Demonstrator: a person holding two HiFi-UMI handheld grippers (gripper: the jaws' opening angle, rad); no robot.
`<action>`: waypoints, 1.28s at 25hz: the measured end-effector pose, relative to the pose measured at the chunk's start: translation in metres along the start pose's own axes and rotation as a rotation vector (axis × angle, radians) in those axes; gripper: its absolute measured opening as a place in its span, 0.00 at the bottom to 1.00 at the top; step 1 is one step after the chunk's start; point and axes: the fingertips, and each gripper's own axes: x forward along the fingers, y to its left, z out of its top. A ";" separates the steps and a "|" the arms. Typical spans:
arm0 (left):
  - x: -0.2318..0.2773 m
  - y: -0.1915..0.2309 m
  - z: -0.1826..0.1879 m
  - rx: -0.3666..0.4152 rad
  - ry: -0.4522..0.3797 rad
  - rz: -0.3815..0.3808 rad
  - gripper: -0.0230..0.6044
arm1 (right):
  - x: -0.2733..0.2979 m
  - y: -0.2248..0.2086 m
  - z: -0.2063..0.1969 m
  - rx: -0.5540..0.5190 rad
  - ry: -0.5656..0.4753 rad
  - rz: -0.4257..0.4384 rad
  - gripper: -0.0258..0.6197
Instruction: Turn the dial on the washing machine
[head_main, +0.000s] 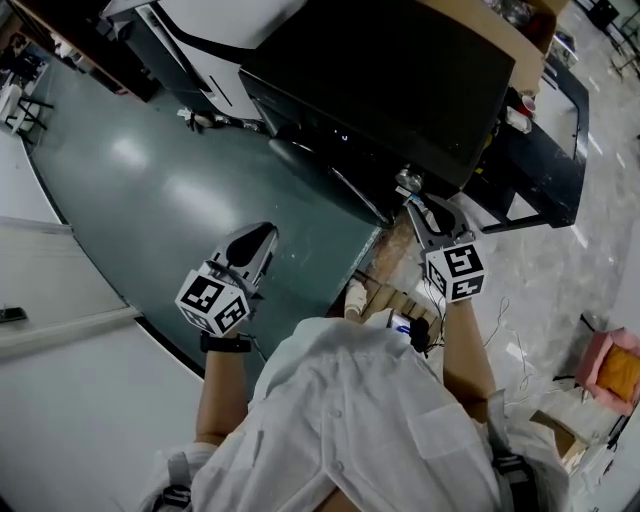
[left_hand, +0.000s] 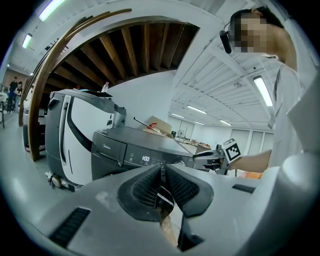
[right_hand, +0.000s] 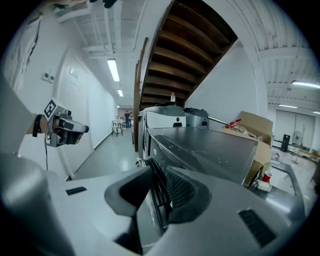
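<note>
The dark washing machine (head_main: 400, 70) stands ahead of me, with its silver dial (head_main: 407, 180) at the near right end of the control panel. My right gripper (head_main: 410, 200) has its tips on that dial. In the right gripper view its jaws (right_hand: 159, 192) stand a little apart and pinch a dark ribbed part, with the machine's front panel (right_hand: 155, 150) right behind. My left gripper (head_main: 262, 235) hangs over the green floor, left of the machine and clear of it. Its pads (left_hand: 161, 172) meet, with nothing between them. The lit display (left_hand: 145, 159) reads 1:00.
A white machine (left_hand: 75, 130) stands beside the washing machine on its far side. A cardboard box (head_main: 520, 40) and a red cup (head_main: 527, 103) sit to its right. A wooden stair underside (right_hand: 185, 45) rises overhead. Cables and a pink object (head_main: 612, 370) lie on the tiled floor.
</note>
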 end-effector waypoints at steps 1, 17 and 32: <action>0.005 -0.001 -0.001 -0.001 0.006 -0.005 0.10 | 0.006 -0.002 -0.002 -0.005 0.014 0.007 0.20; 0.042 -0.001 -0.010 -0.017 0.054 -0.043 0.10 | 0.067 -0.013 -0.032 -0.318 0.184 -0.049 0.37; 0.038 -0.001 -0.015 -0.025 0.054 -0.046 0.10 | 0.052 -0.022 -0.053 -0.161 0.201 -0.118 0.41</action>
